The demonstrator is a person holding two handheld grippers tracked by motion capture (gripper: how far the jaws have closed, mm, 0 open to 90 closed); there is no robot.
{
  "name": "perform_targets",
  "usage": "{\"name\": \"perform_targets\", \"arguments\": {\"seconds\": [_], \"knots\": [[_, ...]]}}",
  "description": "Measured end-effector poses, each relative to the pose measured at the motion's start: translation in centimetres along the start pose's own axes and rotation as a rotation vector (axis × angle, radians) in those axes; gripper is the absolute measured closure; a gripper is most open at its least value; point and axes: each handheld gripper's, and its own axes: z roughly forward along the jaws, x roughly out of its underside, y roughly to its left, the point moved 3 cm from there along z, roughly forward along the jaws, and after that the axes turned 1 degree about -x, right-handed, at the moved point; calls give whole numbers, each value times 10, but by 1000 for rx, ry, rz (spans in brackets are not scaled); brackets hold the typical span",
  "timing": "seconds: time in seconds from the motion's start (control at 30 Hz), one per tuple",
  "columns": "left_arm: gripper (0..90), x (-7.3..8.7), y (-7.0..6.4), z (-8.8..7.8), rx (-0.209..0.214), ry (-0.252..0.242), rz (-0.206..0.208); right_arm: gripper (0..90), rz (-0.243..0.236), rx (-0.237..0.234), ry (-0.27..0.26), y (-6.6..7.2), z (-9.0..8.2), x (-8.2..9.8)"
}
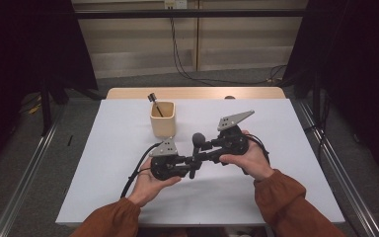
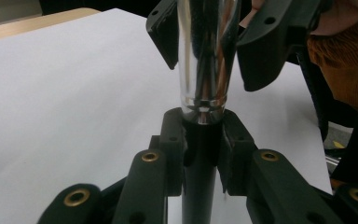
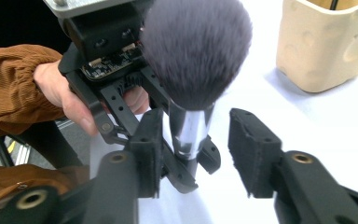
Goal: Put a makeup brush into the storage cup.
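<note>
Two grippers meet over the near middle of the white table (image 1: 103, 163), sharing one makeup brush (image 1: 196, 150). Left gripper (image 2: 204, 135): jaws clenched on the brush's black handle just below the chrome ferrule (image 2: 204, 70), pads (image 2: 172, 140) pressing from both sides. Right gripper (image 3: 193, 154): jaws parted around the ferrule; one pad (image 3: 149, 144) lies at or beside the metal, the other (image 3: 251, 154) stands clear at 3 o'clock, so the brush rests on the left grip alone.

Long axis: in the high view the brush stands upright between the grippers, dark bristle head (image 1: 198, 138) at 12 o'clock, handle end at 6 o'clock. In the right gripper view the bristle head (image 3: 196, 46) rises toward 12 o'clock from the jaws.

Beige holder cup (image 1: 163, 118), with one thin brush (image 1: 154, 102) inside, sits at about 11 o'clock from the held brush, well apart. The left hand (image 1: 148, 182) is the nearer to it, and judged the likelier carrier.
</note>
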Motion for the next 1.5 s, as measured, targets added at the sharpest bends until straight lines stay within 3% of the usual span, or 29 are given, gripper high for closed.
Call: {"name": "perform_targets", "arguments": {"seconds": [0.07,0.43,0.7,0.87,1.1,1.23,1.5], "knots": [[745,0,1,-1,-7,3,0,450,-6,26,-7,0,0,1],[745,-1,5,-6,-25,-14,-12,253,4,31,-54,0,-3,6],[745,-2,8,-10,-36,-26,-17,73,33,111,-73,-5,-8,11],[745,-2,9,-13,-43,-30,-17,18,53,155,-103,-8,-12,16],[745,-3,11,-16,-52,-33,-16,11,69,219,-106,-11,-17,26],[745,-3,11,-17,-56,-35,-13,10,60,212,-120,-11,-20,31],[745,-4,12,-22,-59,-48,-12,15,63,287,-112,-11,-24,42]]}}
